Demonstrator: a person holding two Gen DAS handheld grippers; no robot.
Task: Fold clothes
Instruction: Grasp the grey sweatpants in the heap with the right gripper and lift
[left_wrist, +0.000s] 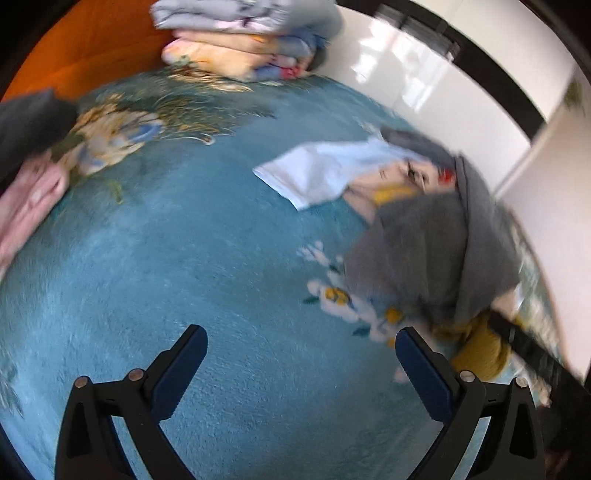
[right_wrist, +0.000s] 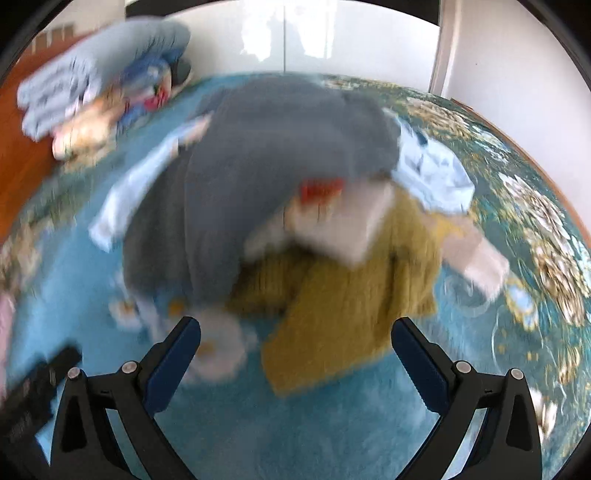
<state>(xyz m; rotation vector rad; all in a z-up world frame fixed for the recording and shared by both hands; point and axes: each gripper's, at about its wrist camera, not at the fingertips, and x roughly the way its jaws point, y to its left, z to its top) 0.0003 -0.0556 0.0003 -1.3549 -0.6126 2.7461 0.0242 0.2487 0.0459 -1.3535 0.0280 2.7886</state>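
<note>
- My left gripper (left_wrist: 301, 341) hangs over bare teal blanket (left_wrist: 221, 258), its two blue-padded fingers spread wide with nothing between them.
- My right gripper (right_wrist: 295, 334) is just as wide apart and empty, its tips just short of the near edge of the loose heap of clothes.
- That heap is the work. In the right wrist view I count four garments I can tell apart through the blur: one grey garment (right_wrist: 258, 147) on top, one mustard knit (right_wrist: 351, 295) under it at the near side, one pale blue piece (right_wrist: 432, 177) at the right, and one whitish piece with a red patch (right_wrist: 332, 221) between grey and mustard.
- In the left wrist view the same heap lies to the right: grey garment (left_wrist: 424, 240), a pale blue piece (left_wrist: 321, 170) spread toward the middle, a strip of mustard (left_wrist: 480, 347) at the near edge.
- One folded stack (left_wrist: 240, 40) sits at the far edge of the blanket, by the orange board (left_wrist: 92, 48); the layers are too smeared to count.
- At the far left lie one pink garment (left_wrist: 26, 206) and one dark one (left_wrist: 29, 122) touching it.
- One black gripper arm (right_wrist: 33, 391) shows at the near left of the right wrist view.
</note>
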